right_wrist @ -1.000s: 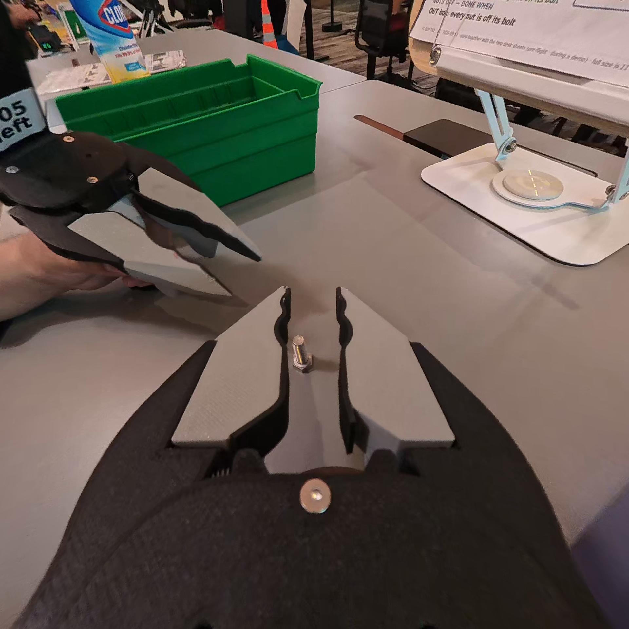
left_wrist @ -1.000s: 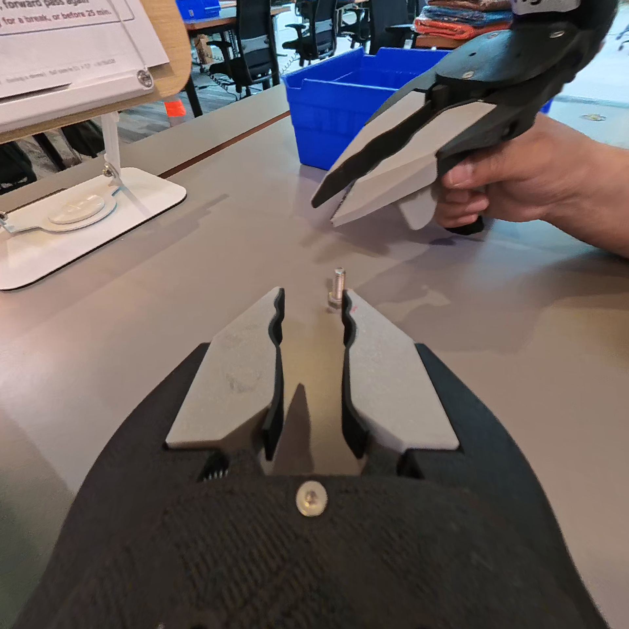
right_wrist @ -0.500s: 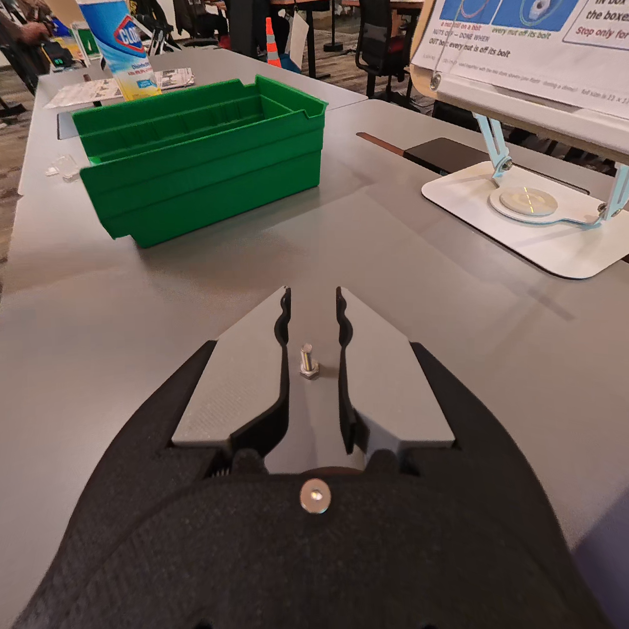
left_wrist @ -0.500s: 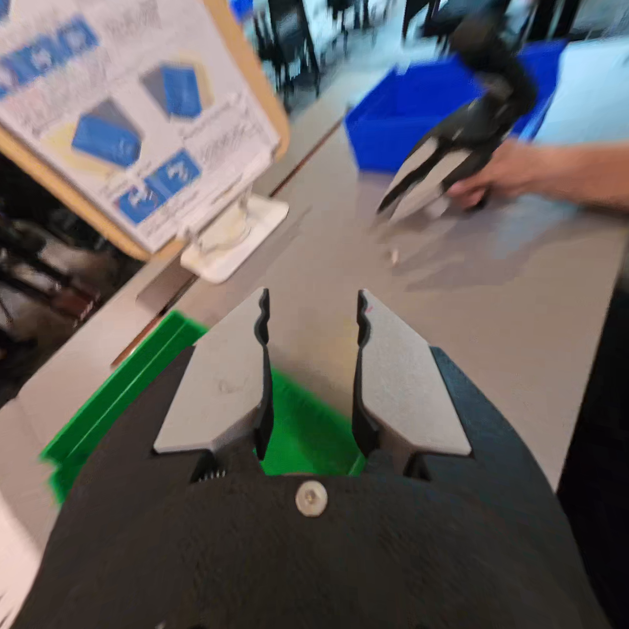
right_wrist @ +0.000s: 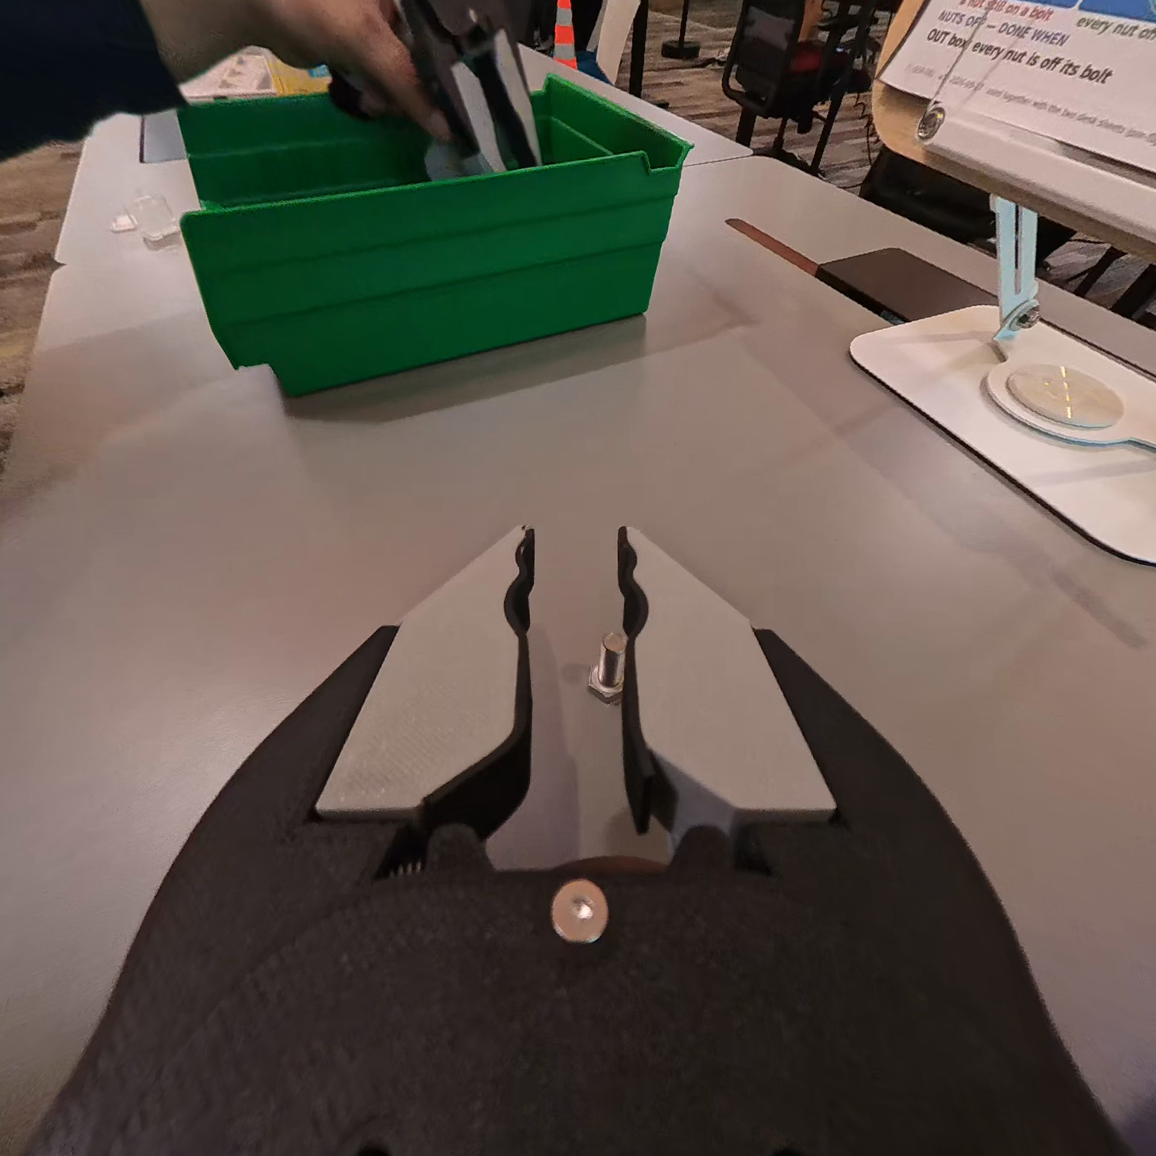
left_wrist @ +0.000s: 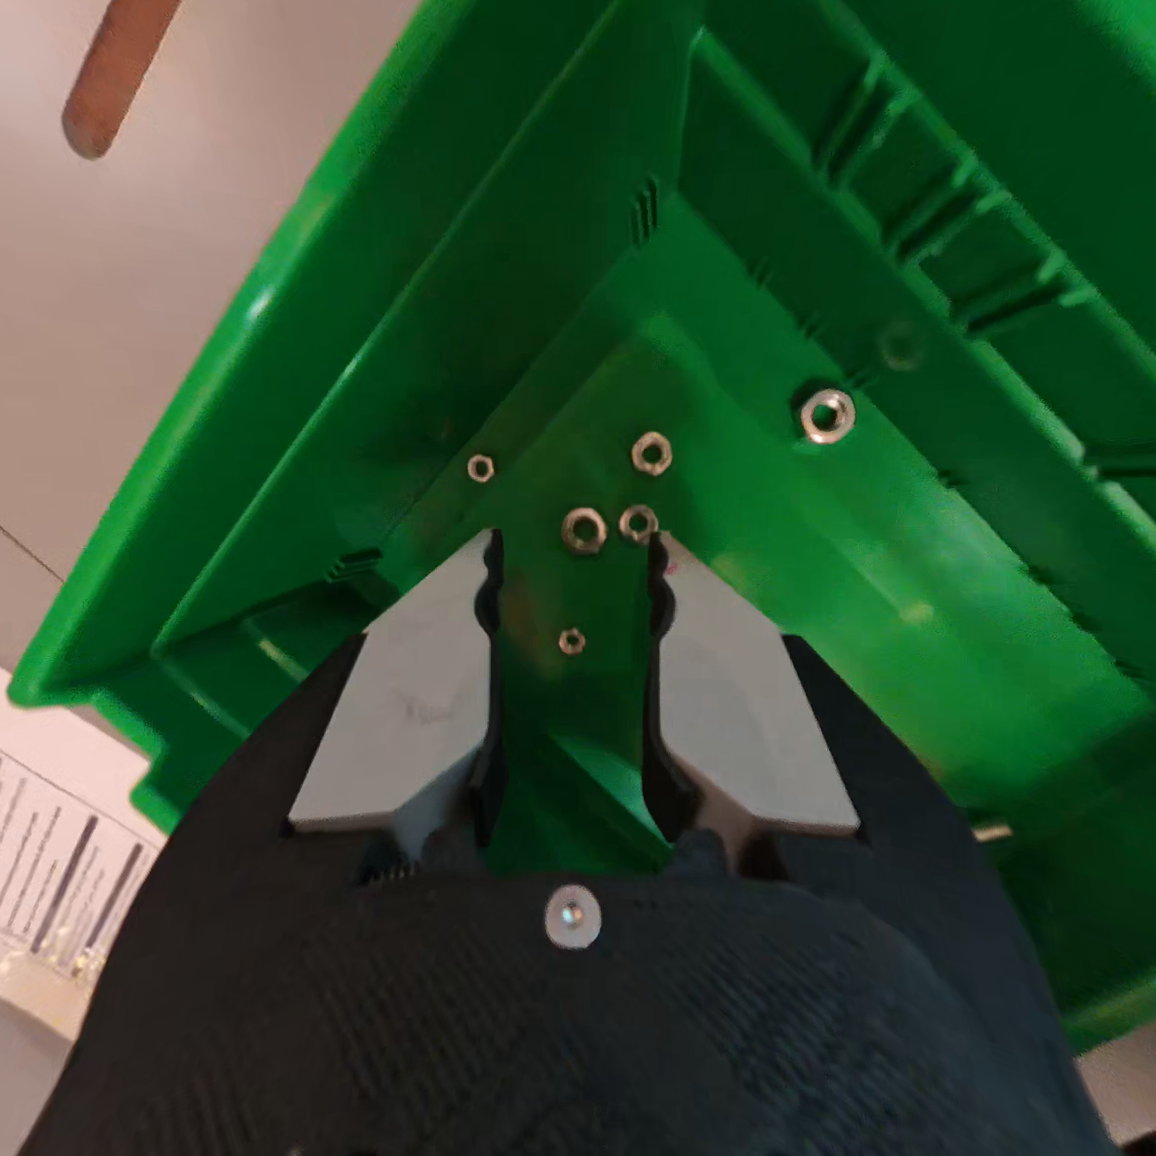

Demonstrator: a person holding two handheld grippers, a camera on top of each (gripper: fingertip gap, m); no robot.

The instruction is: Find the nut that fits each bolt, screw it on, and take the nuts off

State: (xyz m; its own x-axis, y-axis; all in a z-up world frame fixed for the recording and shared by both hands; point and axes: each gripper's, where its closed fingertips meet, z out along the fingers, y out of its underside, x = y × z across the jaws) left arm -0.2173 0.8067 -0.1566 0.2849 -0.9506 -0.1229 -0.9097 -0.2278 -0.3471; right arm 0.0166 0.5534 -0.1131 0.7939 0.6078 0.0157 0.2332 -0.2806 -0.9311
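Note:
A silver bolt [right_wrist: 610,666] stands head-down on the grey table, between the open fingers of my right gripper [right_wrist: 574,532], close to the right finger; nothing grips it. My left gripper [left_wrist: 572,541] is open and empty, pointing down into the green bin [left_wrist: 350,350]. Several silver nuts lie on the bin floor: one small nut [left_wrist: 571,641] between the fingers, a larger nut [left_wrist: 582,529] and another nut [left_wrist: 638,522] just past the tips, one nut [left_wrist: 827,415] farther right. In the right wrist view the left gripper [right_wrist: 481,106] reaches into the green bin [right_wrist: 425,275].
A white stand base [right_wrist: 1001,406] holding a paper sign [right_wrist: 1026,62] sits at the right on the table. A dark strip [right_wrist: 901,281] is set into the table behind it. Small clear pieces [right_wrist: 147,216] lie left of the bin. One gripper's finger ends stand about 35 cm off the other's. It is some 6 cm from my right tips to the silver bolt [right_wrist: 610,666].
My left gripper has swung away from the bolt, over to the green bin and down into it. The right gripper has shifted slightly, so the bolt now sits nearer its right finger.

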